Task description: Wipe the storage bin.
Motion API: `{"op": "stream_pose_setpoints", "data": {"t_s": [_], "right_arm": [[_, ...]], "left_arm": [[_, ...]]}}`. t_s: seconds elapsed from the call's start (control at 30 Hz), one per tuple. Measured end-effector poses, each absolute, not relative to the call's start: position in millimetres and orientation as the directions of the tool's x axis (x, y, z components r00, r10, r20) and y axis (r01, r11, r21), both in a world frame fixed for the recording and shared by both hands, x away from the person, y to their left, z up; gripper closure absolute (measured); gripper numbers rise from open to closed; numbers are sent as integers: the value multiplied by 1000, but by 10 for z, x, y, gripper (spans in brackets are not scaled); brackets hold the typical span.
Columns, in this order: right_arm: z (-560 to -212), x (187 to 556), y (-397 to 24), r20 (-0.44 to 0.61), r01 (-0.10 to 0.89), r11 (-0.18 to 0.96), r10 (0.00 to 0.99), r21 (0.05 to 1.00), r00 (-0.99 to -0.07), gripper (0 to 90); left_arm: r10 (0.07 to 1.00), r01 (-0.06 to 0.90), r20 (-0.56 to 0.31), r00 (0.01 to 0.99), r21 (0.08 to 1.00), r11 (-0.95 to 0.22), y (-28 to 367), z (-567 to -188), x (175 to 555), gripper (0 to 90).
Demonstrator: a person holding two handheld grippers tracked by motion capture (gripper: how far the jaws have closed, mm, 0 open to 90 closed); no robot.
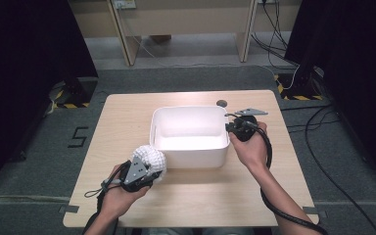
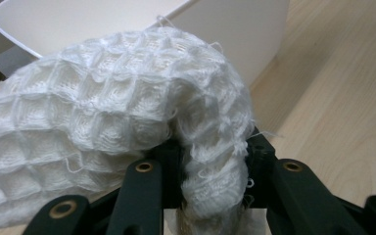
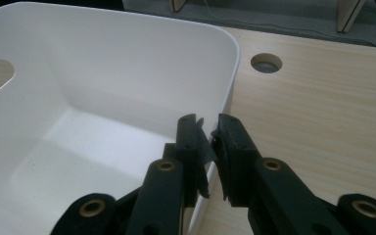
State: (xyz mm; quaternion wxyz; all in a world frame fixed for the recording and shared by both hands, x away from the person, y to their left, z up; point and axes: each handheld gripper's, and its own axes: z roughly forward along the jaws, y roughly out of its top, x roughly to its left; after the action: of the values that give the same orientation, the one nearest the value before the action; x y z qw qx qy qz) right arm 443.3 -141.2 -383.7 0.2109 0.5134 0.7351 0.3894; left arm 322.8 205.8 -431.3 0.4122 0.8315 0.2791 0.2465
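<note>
bright overhead light, soft shadows, dark room edges (close-ups slightly blurred)

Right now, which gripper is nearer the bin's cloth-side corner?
Left. The left gripper, shut on the cloth, sits beside the bin at that corner; the right gripper grips the opposite wall.

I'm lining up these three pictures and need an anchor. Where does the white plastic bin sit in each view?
High view: the white bin sits mid-table, between the two hands.
Left gripper view: the bin is along the top, behind the white waffle cloth.
Right gripper view: the bin takes the left and middle; its right wall stands between the jaws.
Shared landmark: the light wooden table.
</note>
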Motion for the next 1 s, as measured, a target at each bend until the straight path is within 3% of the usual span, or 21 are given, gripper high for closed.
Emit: {"op": "stream_pose_setpoints", "data": {"t_s": [0.6, 1.0], "right_arm": [[-3838, 4431, -1401, 61, 578, 197, 916, 792, -396, 808], [-3839, 4432, -1399, 61, 576, 198, 915, 793, -398, 807]], "left_arm": [[644, 272, 214, 734, 776, -569, 1918, -4483, 3328, 678], [650, 334, 169, 741, 746, -575, 1890, -4726, 3392, 680]]}}
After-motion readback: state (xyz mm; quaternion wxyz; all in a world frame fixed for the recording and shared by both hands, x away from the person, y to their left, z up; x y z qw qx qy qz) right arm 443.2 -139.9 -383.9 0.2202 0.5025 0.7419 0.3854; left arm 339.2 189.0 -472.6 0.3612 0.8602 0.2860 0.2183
